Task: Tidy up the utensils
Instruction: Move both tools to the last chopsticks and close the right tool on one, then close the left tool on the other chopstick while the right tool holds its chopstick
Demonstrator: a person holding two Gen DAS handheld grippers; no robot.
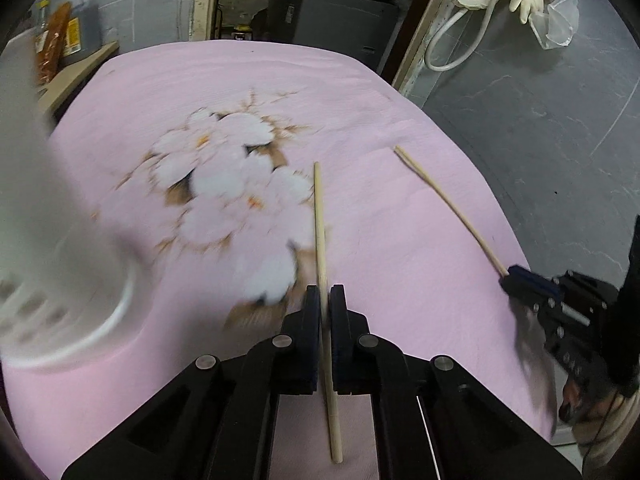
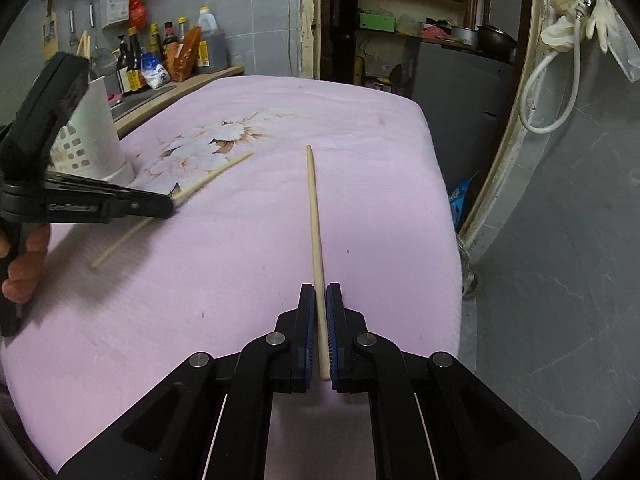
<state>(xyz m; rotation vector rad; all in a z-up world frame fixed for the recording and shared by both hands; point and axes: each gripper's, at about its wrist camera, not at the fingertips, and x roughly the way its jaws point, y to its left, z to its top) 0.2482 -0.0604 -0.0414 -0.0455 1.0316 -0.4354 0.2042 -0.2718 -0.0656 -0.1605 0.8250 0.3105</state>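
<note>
My left gripper is shut on a wooden chopstick that points forward over the pink cloth; it also shows in the right wrist view with its chopstick. My right gripper is shut on a second chopstick, seen from the left wrist view with the chopstick. A white perforated utensil holder stands at the left of the table, blurred and close in the left wrist view.
The table is covered by a pink cloth with a flower print. Bottles and packets stand on a counter behind the holder. A hose and gloves hang on the wall at right. The table edge drops off at right.
</note>
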